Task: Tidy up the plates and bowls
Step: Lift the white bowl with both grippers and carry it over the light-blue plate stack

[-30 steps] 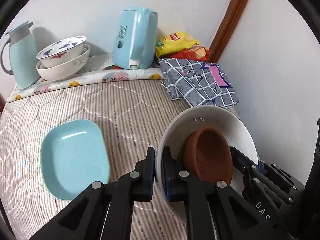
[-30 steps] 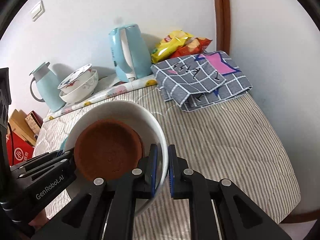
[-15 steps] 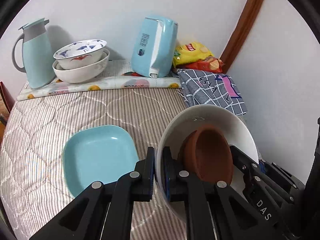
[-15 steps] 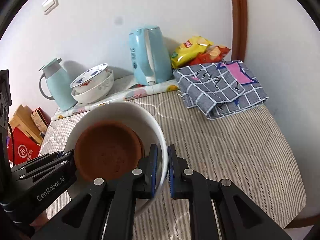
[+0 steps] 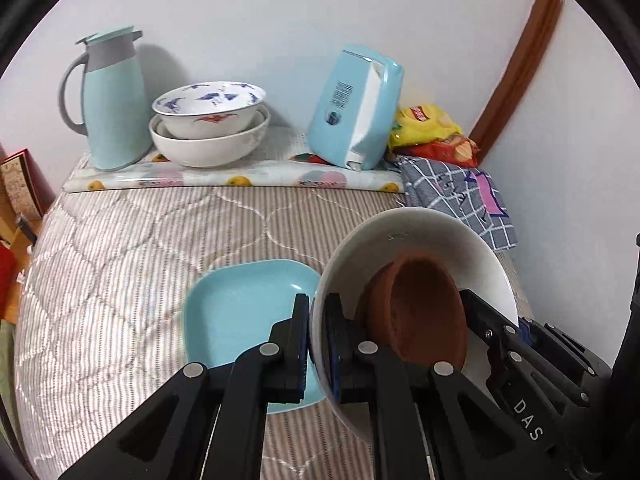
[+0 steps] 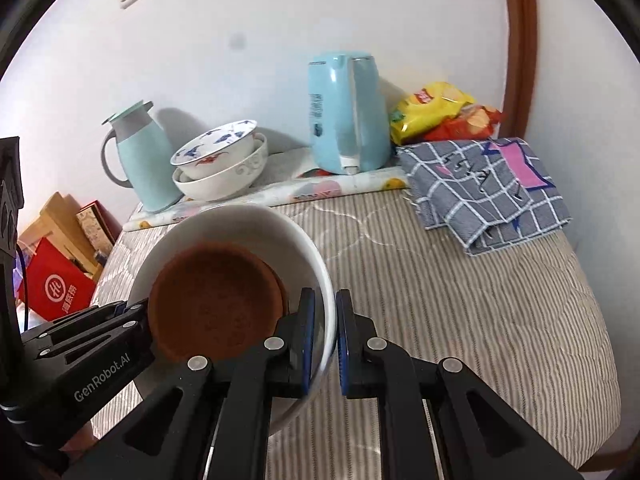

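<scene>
Striped quilted bedding (image 5: 132, 264) filled the frame; low and right of centre, a white bowl (image 5: 436, 240) holding a brown dish (image 5: 420, 312) was clamped at opposite rims by the left gripper (image 5: 318, 340) and the right gripper (image 6: 325, 340). A teal square plate (image 5: 240, 312) lay beside it on the left, stacked patterned bowls (image 5: 208, 128) at upper left.

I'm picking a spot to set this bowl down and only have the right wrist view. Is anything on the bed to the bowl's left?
Observer: Yes. A teal plate lies flat on the bed, beside the bowl. The bowl hides it from you.
Operator: Anything on the plate?
Observer: No, the part that shows is bare.
Operator: Does the left gripper have the rim?
Observer: Yes. The left gripper is shut on the bowl's rim, one finger inside and one outside.
</scene>
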`<state>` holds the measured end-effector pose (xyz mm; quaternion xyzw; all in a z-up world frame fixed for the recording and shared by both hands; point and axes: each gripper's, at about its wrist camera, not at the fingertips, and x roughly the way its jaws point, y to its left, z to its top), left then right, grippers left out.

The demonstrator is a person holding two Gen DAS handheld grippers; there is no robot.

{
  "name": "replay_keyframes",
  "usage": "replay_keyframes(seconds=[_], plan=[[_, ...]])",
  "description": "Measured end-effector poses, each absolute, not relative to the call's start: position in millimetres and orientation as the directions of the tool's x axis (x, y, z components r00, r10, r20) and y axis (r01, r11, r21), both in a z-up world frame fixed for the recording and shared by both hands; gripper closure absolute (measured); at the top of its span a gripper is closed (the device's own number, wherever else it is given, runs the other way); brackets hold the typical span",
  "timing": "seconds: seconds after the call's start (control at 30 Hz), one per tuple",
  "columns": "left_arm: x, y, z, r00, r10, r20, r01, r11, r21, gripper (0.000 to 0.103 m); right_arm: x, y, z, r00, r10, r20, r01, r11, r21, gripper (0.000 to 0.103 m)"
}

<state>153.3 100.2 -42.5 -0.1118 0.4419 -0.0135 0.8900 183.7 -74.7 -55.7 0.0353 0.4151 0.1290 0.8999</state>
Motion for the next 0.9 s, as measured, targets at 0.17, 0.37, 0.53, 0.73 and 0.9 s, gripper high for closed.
replay_keyframes(seconds=[0.17, 0.37, 0.53, 0.73, 0.9], plan=[[151.6, 114.5, -41.8, 0.612, -0.103, -0.784, -0.101, 0.973, -0.206, 0.094, 187.4, -60.4, -55.1, 0.615, 0.282, -0.736, -0.232, 0.957, 0.173, 0.093], [150.6, 127.4, -48.6, 0.606, -0.088, -0.791, -0.128, 0.97, -0.206, 0.094, 190.7, -45.9, -60.2, 0.601, 0.297, -0.742, -0.256, 0.951, 0.174, 0.093], [151.5, 138.5, -57.6, 0.594, -0.085, -0.8, -0.147, 0.966, -0.212, 0.094, 194.9, -35.6, -68.0, 0.583, 0.304, -0.753, -0.27, 0.947, 0.173, 0.093], [155.8, 147.9, -69.1, 0.578, -0.078, -0.812, -0.165, 0.964, -0.21, 0.094, 200.9, -25.9, -78.9, 0.563, 0.309, -0.767, -0.28, 0.944, 0.175, 0.093], [158.5, 152.9, -76.2, 0.568, -0.077, -0.819, -0.174, 0.962, -0.211, 0.094, 204.2, -21.6, -86.0, 0.551, 0.31, -0.774, -0.285, 0.942, 0.174, 0.093]])
